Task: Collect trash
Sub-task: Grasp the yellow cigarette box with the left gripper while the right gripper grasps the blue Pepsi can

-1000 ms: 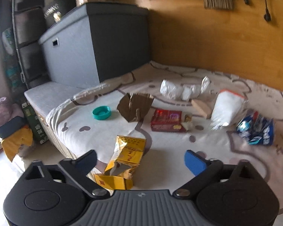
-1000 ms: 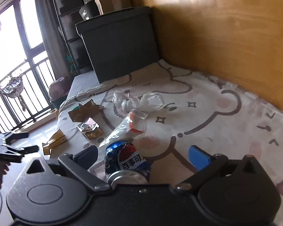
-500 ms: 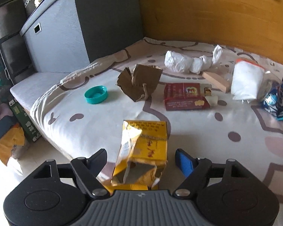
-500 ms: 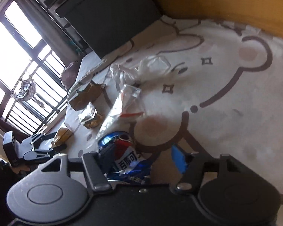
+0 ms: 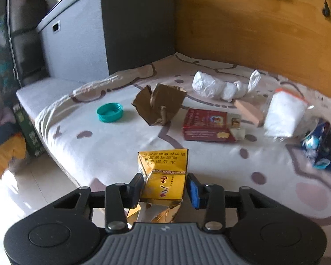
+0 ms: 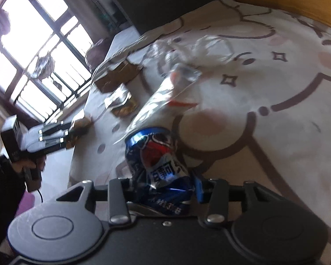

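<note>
Down across the bedsheet [image 5: 112, 145], with its cartoon bear print, both my tools angle toward the mattress from its near edge. My left gripper [image 5: 164, 186] tilts moderately downward, its jaws closing on the yellow cigarette pack [image 5: 165, 176], which stands crumpled between the pads at the sheet's front edge; the left pad presses its torn side and the blue right pad sits just at its other side. My right gripper [image 6: 163, 187] points more steeply down, jaws closing on the crushed blue cola can [image 6: 156, 154], both pads against its dented lower body. In the right wrist view my left hand [image 6: 31, 165] wraps the other tool's handle at the far left, a dark sleeve [image 6: 2, 190] behind it. Beyond the pack lie the torn brown cardboard [image 5: 160, 105], the red carton [image 5: 207, 125], the white plastic bag [image 5: 218, 86], and a clear pouch [image 5: 284, 114] beside the can. Smallest, the teal bottle cap [image 5: 110, 112] rests alone, left of the cardboard.
</note>
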`<move>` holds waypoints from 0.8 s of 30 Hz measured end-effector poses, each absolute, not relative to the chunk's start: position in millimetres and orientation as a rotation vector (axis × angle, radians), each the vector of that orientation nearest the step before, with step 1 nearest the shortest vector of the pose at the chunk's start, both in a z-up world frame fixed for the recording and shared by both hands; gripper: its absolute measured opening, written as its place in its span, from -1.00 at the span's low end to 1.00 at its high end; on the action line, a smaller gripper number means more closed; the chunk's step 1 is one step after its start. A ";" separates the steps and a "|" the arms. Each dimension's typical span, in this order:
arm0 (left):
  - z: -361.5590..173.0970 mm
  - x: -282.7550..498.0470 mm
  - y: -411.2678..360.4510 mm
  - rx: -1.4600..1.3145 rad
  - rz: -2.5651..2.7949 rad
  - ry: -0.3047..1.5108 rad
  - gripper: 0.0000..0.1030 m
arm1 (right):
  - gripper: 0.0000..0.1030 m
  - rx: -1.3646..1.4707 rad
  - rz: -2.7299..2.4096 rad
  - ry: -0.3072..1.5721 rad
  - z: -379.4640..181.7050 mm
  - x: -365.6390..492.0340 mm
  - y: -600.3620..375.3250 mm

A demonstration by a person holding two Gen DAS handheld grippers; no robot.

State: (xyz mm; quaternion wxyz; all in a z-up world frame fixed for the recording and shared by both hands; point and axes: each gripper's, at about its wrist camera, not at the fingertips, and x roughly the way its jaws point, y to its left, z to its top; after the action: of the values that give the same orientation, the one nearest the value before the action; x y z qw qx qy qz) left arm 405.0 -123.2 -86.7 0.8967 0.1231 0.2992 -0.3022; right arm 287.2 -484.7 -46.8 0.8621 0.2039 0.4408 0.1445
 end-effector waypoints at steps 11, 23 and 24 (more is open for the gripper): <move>-86.6 359.6 -126.9 0.223 -0.627 0.625 -0.20 | -0.27 0.244 0.358 0.987 -35.0 271.1 -436.2; -80.5 294.5 -152.5 0.137 -0.726 0.680 -0.21 | -0.23 0.096 0.354 1.004 -25.0 253.7 -394.5; -79.6 287.5 -156.5 0.133 -0.741 0.687 -0.21 | -0.22 0.090 0.352 1.004 -24.6 252.4 -392.3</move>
State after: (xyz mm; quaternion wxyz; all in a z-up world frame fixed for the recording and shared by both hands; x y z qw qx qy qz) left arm 287.5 -156.5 -79.6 0.8730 0.0639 0.3289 -0.3545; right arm 252.4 -392.3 -24.6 0.8609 0.0431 0.4783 0.1678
